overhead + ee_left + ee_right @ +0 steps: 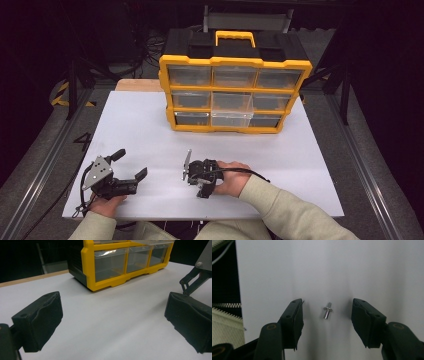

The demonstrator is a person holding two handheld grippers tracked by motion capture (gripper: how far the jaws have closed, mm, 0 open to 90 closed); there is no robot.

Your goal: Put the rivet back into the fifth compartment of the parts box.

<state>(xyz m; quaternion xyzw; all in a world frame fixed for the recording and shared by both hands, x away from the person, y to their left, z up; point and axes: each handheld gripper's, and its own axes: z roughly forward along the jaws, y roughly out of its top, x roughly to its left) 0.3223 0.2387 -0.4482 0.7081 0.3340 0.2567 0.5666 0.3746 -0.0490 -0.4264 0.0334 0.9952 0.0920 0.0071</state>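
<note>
A small silver bolt (327, 310) lies on the white table (150, 130). My right gripper (327, 304) points down at the table with the bolt between its two black pads (294, 320); a gap shows on each side of the bolt, so the gripper is open. From above, the right gripper (202, 186) stands near the table's front edge, at the middle, in a hand. My left gripper (129, 165) rests at the front left, open wide with nothing between its pads (40, 320); it faces the organizer.
A yellow and black drawer organizer (235, 95) with several clear drawers stands at the back of the table; its lower drawers are in the left gripper view (112, 265). A cable (250, 172) trails from the right gripper. Sleeved forearms come in from the bottom.
</note>
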